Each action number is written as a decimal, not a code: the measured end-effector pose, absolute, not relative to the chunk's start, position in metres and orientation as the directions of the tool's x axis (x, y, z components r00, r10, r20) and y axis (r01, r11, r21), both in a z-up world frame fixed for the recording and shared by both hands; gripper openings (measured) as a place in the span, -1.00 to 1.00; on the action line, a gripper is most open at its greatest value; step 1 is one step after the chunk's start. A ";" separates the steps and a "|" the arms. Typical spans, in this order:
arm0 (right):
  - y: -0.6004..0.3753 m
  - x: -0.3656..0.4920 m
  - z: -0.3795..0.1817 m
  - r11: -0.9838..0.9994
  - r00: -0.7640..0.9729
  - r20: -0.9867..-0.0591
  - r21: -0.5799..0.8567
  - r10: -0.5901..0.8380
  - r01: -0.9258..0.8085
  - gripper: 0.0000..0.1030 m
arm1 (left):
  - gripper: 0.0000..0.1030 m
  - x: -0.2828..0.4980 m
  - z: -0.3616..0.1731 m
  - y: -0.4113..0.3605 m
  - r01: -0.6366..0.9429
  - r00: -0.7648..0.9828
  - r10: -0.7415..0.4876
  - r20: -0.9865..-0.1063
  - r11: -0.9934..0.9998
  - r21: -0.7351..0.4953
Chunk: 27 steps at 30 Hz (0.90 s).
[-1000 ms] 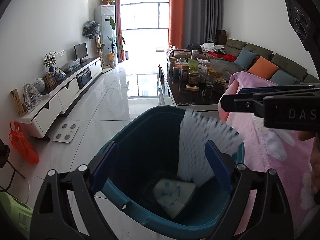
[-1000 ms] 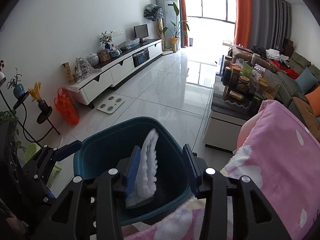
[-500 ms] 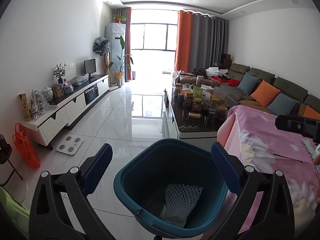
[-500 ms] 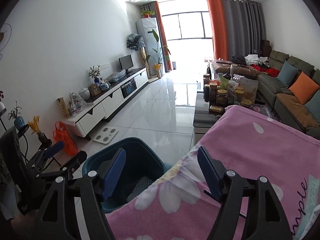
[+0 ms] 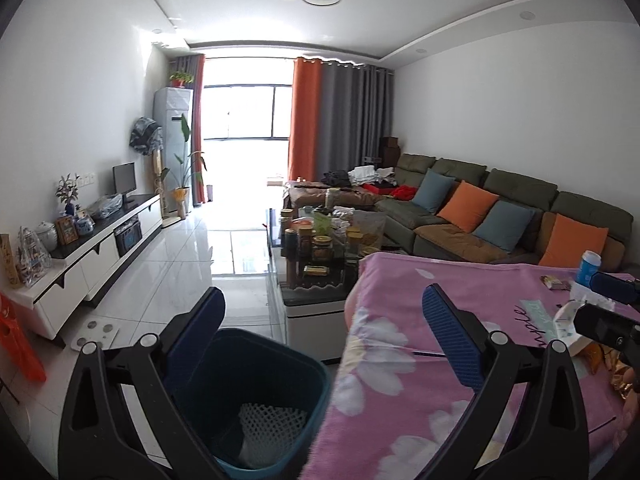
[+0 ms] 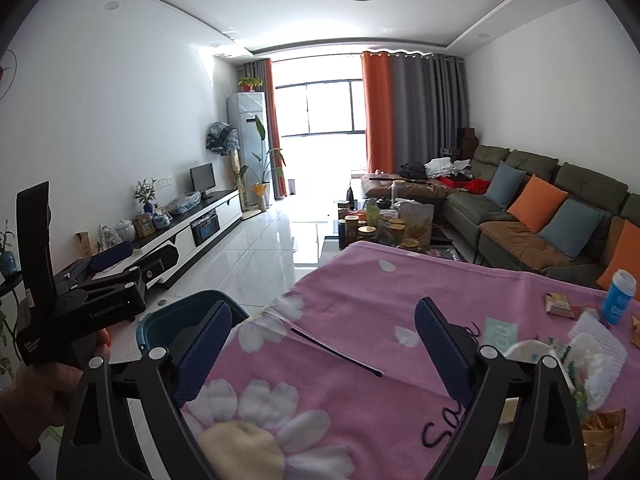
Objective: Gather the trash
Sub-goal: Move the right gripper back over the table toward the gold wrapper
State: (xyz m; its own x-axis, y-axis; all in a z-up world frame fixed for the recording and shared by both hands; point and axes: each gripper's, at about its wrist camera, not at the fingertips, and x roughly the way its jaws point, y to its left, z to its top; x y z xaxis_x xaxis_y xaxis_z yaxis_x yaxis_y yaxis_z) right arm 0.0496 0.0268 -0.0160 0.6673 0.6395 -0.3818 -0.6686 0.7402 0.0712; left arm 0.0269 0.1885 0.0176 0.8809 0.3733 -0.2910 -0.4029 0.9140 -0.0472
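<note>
A living room seen from two hand-held tools. One second ago the right tool held a white foam net sleeve upright over the teal trash bin; half a second ago the sleeve already lay inside the bin. Now the foam net sleeve (image 5: 267, 424) rests at the bottom of the trash bin (image 5: 276, 344), in the lower centre of the left wrist view, so one piece of trash counts as collected.

Both cameras have since tilted upward and swung toward the right of the frame. The left tool (image 5: 324, 340) has its jaws spread wide and holds nothing; it hangs above the bin's near rim and the edge of the pink flowered blanket (image 5: 404, 360) that covers the counter. The right tool (image 6: 322, 350) is likewise spread and empty, hanging over the blanket, with a thin dark stick (image 6: 336, 354) lying on the fabric between its fingers.

More trash waits at the right edge of the right wrist view: a pile of crumpled white paper and wrappers (image 6: 588, 356), a gold foil wrapper (image 6: 602, 428) below it, a small snack packet (image 6: 558, 304) and a blue cup (image 6: 620, 290) behind.

Judged from this, the drop is finished and the right tool is likely heading for that pile next. The bin stands beside the counter's left edge.
</note>
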 end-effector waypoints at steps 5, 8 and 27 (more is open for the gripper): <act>-0.018 0.036 -0.016 0.808 0.746 -0.350 0.063 0.567 -0.585 0.81 | 0.89 0.035 0.024 0.130 -0.282 0.928 0.257 -0.268 0.958 -0.058; -0.040 0.029 -0.018 0.846 0.790 -0.338 0.038 0.512 -0.532 0.85 | 0.89 0.039 0.025 0.098 -0.212 0.946 0.190 -0.261 0.976 -0.056; -0.140 0.006 -0.060 0.948 0.863 -0.429 -0.039 0.269 -0.315 0.86 | 0.89 0.051 -0.002 -0.002 0.104 0.937 -0.124 -0.326 0.991 -0.079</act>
